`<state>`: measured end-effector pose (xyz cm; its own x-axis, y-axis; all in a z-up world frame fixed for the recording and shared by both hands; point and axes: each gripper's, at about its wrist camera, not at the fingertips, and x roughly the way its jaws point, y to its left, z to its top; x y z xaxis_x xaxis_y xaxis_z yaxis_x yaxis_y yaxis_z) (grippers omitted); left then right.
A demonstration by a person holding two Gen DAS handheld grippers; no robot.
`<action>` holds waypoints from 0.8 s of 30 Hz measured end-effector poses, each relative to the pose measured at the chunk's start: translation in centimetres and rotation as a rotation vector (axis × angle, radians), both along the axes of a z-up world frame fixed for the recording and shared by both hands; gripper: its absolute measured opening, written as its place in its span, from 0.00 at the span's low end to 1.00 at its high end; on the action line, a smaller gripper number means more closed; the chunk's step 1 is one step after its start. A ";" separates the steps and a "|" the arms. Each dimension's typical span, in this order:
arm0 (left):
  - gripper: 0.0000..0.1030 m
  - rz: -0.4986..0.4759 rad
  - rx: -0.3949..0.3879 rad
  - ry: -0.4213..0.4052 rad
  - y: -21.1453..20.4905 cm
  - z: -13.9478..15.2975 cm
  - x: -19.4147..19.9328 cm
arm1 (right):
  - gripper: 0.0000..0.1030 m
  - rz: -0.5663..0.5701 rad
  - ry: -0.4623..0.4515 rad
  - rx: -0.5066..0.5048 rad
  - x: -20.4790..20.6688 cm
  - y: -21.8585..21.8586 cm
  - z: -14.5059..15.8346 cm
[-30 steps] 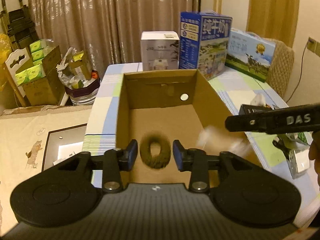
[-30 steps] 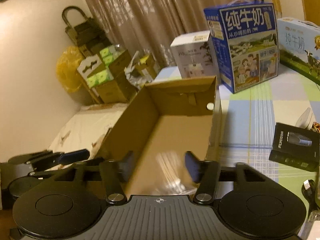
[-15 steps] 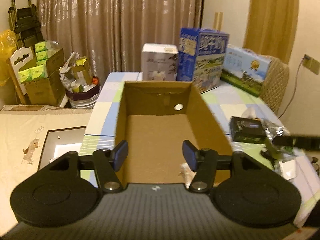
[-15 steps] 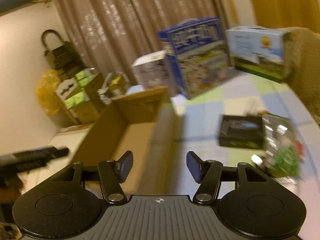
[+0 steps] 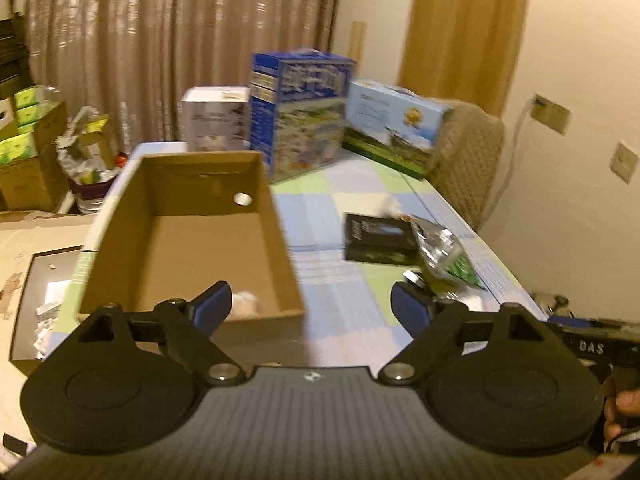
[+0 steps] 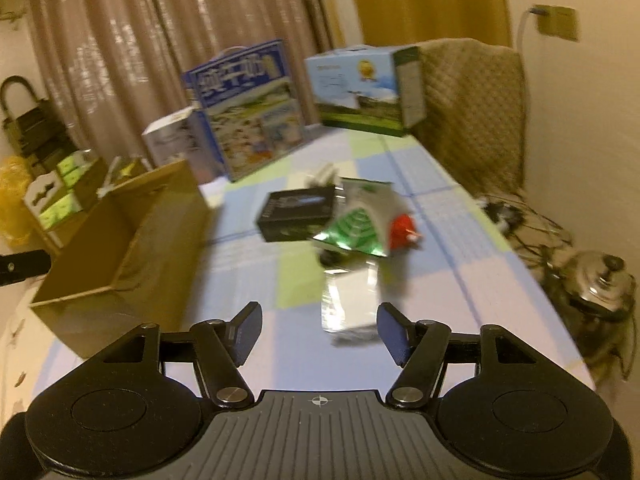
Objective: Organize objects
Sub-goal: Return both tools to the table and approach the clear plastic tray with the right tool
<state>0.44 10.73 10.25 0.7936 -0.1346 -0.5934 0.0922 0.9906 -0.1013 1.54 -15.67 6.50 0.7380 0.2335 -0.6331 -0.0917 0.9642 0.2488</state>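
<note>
Objects for sorting lie on the checked tablecloth point(image 5: 340, 208). In the left wrist view, the cardboard box point(image 5: 192, 236) stands open along the table's left edge, with a pale fluffy thing point(image 5: 246, 302) in its near corner. A black box point(image 5: 378, 238) and a foil packet point(image 5: 444, 252) lie toward the right edge. Three cartons point(image 5: 304, 120) stand at the far edge. The left gripper point(image 5: 310, 306) has just been opening; its jaws stand wide with nothing between them.

In the right wrist view, the black box point(image 6: 298, 212), green foil packet point(image 6: 356, 228), a red item point(image 6: 402, 232) and a clear packet point(image 6: 350, 304) sit mid-table, blurred. The right gripper point(image 6: 318, 332) has just been opening too, its jaws apart and empty above the cloth. The cardboard box point(image 6: 120, 248) is at the left edge.
</note>
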 end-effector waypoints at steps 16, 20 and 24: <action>0.99 -0.057 -0.003 0.094 -6.2 -3.9 0.8 | 0.70 -0.020 -0.013 -0.036 0.0 -1.6 -1.9; 0.99 -0.059 0.001 0.110 -6.7 -4.6 1.2 | 0.70 -0.017 -0.007 -0.044 0.5 -1.5 -2.4; 0.99 -0.059 0.002 0.127 -7.0 -5.3 1.8 | 0.71 -0.014 0.002 -0.053 0.9 -1.4 -3.0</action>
<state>2.21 3.71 4.97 0.7030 -0.1776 -0.6887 0.1370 0.9840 -0.1139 2.40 -17.11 3.48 0.7399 0.1889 -0.6456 -0.0775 0.9773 0.1972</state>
